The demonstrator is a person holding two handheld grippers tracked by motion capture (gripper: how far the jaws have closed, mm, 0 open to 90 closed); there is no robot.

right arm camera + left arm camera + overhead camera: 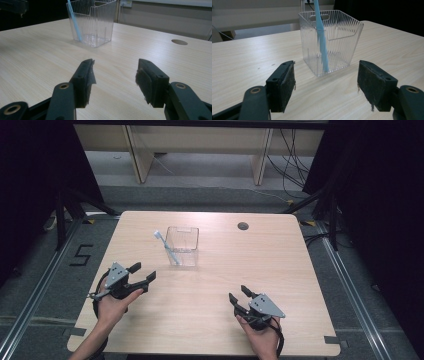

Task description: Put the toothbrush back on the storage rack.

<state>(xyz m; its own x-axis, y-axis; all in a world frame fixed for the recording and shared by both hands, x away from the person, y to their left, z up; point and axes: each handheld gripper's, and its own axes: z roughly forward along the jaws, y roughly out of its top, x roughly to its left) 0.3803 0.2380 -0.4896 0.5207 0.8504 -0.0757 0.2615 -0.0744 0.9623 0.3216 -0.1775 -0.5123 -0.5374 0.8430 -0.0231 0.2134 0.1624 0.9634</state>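
Nearest the tabletop's (210,320) front edge, the right gripper (239,294) and left gripper (142,272) are hovering, fingers spread and empty. The toothbrush (166,247) is leaning in the clear container (182,245) toward the rear-centre. Judged step: approach; next, the left gripper should be closing on the handle

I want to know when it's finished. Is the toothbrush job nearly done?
Looks nearly done: the blue toothbrush already stands tilted inside the clear box. Nothing is in hand; the left tongs and right tongs are open, apart from the box. Nothing else waits on the table.
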